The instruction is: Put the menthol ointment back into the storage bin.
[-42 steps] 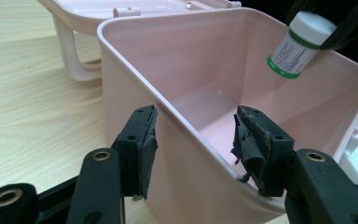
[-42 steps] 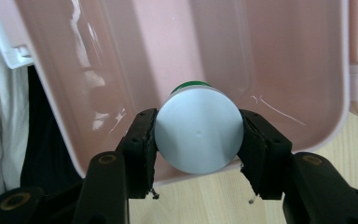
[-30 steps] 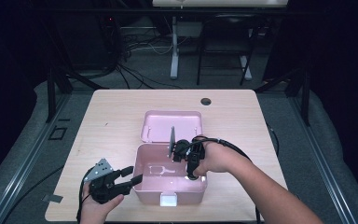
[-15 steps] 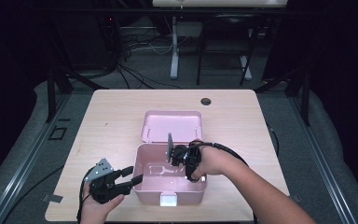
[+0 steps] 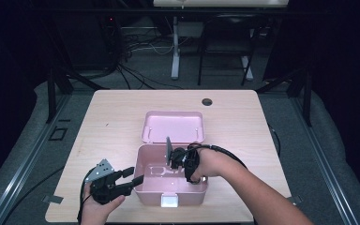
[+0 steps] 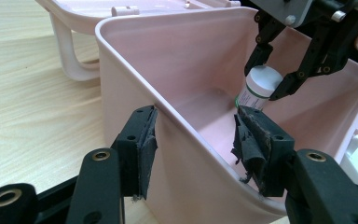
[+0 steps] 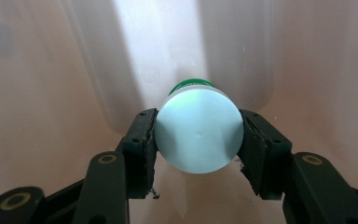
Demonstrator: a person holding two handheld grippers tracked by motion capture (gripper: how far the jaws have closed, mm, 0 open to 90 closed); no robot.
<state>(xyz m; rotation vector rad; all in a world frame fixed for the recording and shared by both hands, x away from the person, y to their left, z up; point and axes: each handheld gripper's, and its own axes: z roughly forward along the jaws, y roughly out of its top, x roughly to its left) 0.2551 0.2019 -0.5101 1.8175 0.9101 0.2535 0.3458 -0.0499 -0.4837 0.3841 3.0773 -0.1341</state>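
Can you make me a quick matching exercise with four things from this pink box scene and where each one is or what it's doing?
Things:
1. white bottle
2. left gripper
3. box lid
4. right gripper

States:
A. lying open behind the box
B. jaws astride the near wall of the pink box
C. gripped by its cap, down inside the box
D. shut on the cap, reaching into the box

Pairs: 1-C, 2-B, 3-A, 4-D
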